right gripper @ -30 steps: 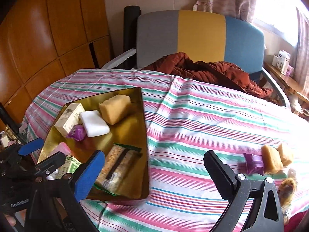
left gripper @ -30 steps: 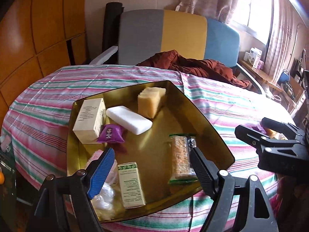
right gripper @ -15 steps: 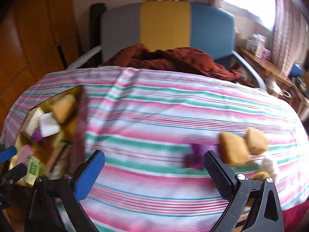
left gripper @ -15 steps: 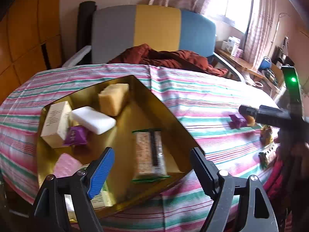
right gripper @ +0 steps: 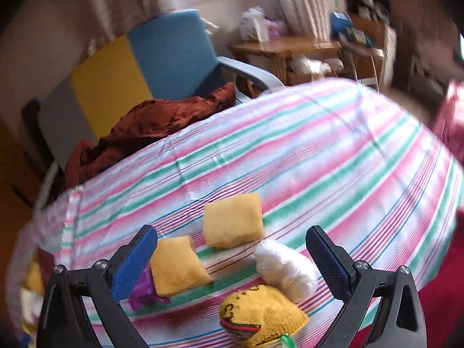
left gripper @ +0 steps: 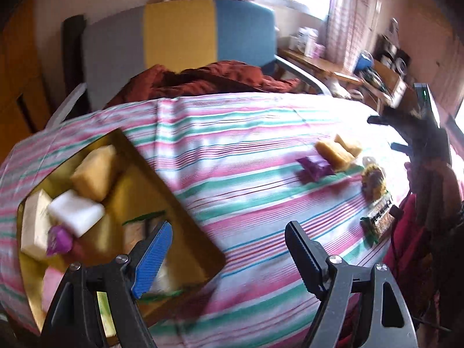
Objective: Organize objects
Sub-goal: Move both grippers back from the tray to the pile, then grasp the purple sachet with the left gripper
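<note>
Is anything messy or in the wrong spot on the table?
Yes. Several things lie loose on the striped tablecloth instead of in the gold tray: two yellow sponges, a purple packet, a white wrapped bundle and a yellow knitted thing. Nothing looks spilled or broken.
</note>
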Available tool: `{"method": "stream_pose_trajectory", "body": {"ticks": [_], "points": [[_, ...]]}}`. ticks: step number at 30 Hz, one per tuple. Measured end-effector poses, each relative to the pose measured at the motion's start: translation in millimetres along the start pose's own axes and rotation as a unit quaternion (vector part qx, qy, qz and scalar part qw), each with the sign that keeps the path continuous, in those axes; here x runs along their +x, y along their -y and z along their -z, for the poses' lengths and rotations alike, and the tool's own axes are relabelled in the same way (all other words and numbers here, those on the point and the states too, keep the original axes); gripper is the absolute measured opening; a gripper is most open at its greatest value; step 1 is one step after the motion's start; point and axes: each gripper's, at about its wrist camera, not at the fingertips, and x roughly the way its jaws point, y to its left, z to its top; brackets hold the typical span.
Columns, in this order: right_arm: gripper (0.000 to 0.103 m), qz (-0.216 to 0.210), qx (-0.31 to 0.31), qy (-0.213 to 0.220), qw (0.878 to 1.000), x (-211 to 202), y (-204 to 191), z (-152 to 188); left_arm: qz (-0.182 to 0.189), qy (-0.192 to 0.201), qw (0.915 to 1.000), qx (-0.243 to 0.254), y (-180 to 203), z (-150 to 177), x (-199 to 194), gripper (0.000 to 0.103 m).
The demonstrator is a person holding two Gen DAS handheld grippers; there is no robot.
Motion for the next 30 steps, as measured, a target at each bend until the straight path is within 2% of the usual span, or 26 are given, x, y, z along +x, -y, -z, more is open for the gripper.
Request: {"method": "stream_pose_trajectory", "body": {"ticks": [4, 9, 11, 13, 15, 19, 23, 26, 30], "points": [[0.103, -0.026, 0.013, -0.015, 0.999, 2, 3, 1, 0.023, -0.02, 0.999, 0.034, 30, -16, 26, 0.081], [0.103, -0.043, 0.0, -0.03, 0.999, 6, -7, 5, 0.067, -0.064, 0.9954, 0.022, 53, -33, 63, 0.08], [0.103, -0.047, 0.001, -0.038, 0.998, 9, -6, 7, 0.062, -0.07, 0.9953, 0.024, 62, -38, 75, 0.079], [0.103, -0.053, 0.002, -0.045, 0.998, 11, -4, 9, 0.045, -0.059, 0.9946, 0.073, 80, -44, 83, 0.077], [0.103, -0.055, 0.002, -0.052, 0.997, 14, -4, 10, 0.053, -0.071, 0.9888, 0.12, 94, -49, 95, 0.077], [0.103, -0.061, -0.003, -0.062, 0.996, 16, -6, 11, 0.071, -0.083, 0.9782, 0.176, 112, -60, 119, 0.077], [0.103, -0.072, -0.003, -0.062, 0.996, 14, -6, 11, 0.095, -0.095, 0.9723, 0.192, 121, -71, 142, 0.077], [0.103, -0.074, -0.003, -0.066, 0.995, 15, -7, 11, 0.09, -0.097, 0.9672, 0.217, 129, -76, 153, 0.077], [0.103, -0.078, -0.007, -0.074, 0.994, 18, -9, 12, 0.103, -0.1, 0.9629, 0.229, 134, -79, 162, 0.077]]}}
